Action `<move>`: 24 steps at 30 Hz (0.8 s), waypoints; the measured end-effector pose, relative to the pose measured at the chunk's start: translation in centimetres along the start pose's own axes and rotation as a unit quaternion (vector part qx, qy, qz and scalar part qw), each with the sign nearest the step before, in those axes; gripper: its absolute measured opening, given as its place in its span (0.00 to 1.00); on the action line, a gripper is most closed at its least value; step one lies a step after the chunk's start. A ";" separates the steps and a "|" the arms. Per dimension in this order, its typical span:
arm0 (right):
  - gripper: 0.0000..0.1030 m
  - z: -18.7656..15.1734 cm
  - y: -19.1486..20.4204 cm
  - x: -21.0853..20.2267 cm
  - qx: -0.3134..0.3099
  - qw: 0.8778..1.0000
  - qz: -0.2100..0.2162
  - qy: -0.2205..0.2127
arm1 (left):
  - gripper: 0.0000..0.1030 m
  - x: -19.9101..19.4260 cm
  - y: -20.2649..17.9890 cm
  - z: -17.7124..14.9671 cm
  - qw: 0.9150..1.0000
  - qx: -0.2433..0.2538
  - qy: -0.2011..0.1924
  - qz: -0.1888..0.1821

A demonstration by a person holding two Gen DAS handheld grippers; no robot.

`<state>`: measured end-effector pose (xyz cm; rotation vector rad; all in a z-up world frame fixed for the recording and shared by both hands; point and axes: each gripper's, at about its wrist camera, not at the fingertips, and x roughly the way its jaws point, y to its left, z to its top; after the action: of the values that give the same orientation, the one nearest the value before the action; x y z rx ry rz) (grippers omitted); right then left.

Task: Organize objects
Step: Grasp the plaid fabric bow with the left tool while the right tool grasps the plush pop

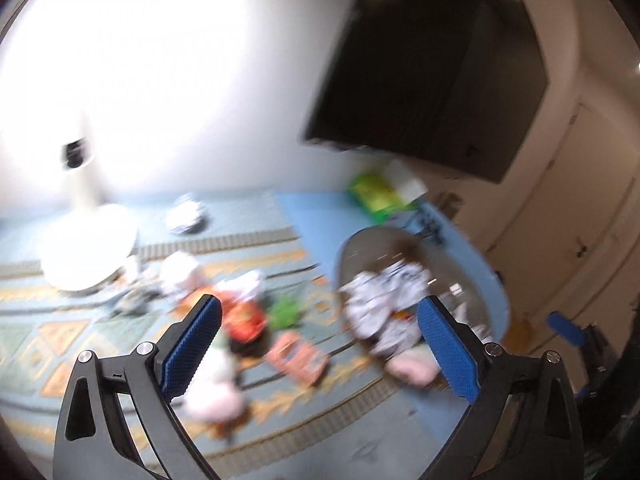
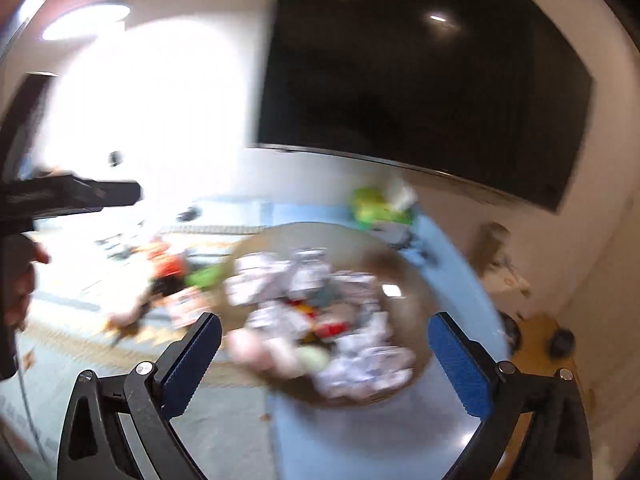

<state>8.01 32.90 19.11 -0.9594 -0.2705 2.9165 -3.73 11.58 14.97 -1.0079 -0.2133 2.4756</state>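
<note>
Both views are motion-blurred. A round grey basket on the floor holds a pile of white patterned items; it also shows in the left wrist view. Loose things lie on the patterned rug: an orange item, a green item, a pink packet and pale pink soft items. My left gripper is open and empty above the rug. My right gripper is open and empty above the basket's near side.
A large dark TV screen hangs on the wall behind. A white stand with a round base is on the rug at left. A green-and-white box lies on a blue mat. The other gripper's black body shows at left.
</note>
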 end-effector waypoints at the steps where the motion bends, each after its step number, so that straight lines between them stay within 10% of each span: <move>1: 1.00 -0.2 1.1 -0.2 -0.011 1.000 0.018 -0.002 | 0.96 -0.5 1.0 -0.8 1.000 -0.008 0.004 0.019; 12: 1.00 -4.1 14.9 0.6 -0.129 0.981 0.138 0.039 | 0.96 -6.2 9.5 -8.2 0.985 -0.068 0.017 0.160; 24: 1.00 -4.0 18.1 6.7 -0.072 0.979 0.152 0.114 | 0.96 -3.7 12.2 -8.7 0.988 -0.058 0.060 0.133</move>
<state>4.94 16.48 8.73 -1.4647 -0.3527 3.0449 0.31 -1.19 7.29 -1.3058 -0.1967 2.6529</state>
